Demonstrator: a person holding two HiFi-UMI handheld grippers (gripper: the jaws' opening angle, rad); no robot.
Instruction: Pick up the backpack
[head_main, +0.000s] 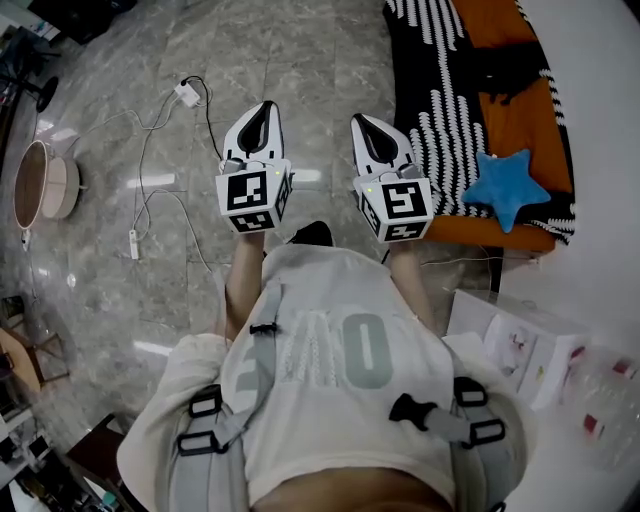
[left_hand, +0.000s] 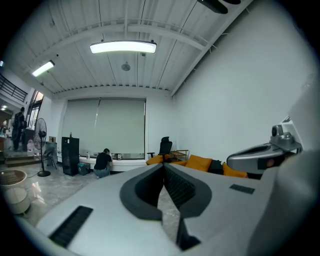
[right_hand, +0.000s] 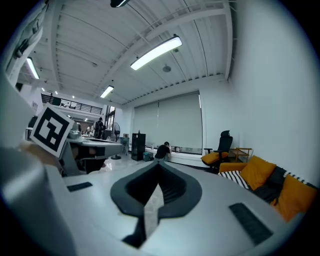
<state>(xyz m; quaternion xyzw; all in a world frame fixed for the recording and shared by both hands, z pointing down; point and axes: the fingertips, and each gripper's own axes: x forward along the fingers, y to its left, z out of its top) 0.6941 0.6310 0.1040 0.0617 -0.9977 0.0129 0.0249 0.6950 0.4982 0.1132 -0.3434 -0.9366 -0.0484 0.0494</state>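
Note:
In the head view, grey backpack straps with black buckles lie over the person's shoulders, a left strap (head_main: 213, 420) and a right strap (head_main: 468, 425); the bag's body is hidden. Both grippers are held out level in front of the chest, above the marble floor. The left gripper (head_main: 264, 106) is shut with nothing between its jaws, and the left gripper view shows its tips (left_hand: 163, 165) meeting against the far room. Beside it the right gripper (head_main: 358, 119) is shut and empty too; its tips (right_hand: 159, 163) touch in the right gripper view. Neither gripper touches a strap.
A sofa with an orange cushion and a black-and-white striped throw (head_main: 445, 110) stands at the right, with a blue star pillow (head_main: 505, 187) on it. White cables and a charger (head_main: 186, 94) lie on the floor. A round basin (head_main: 40, 182) sits at the left, white boxes (head_main: 520, 345) at the lower right. Someone crouches far off (left_hand: 103, 163).

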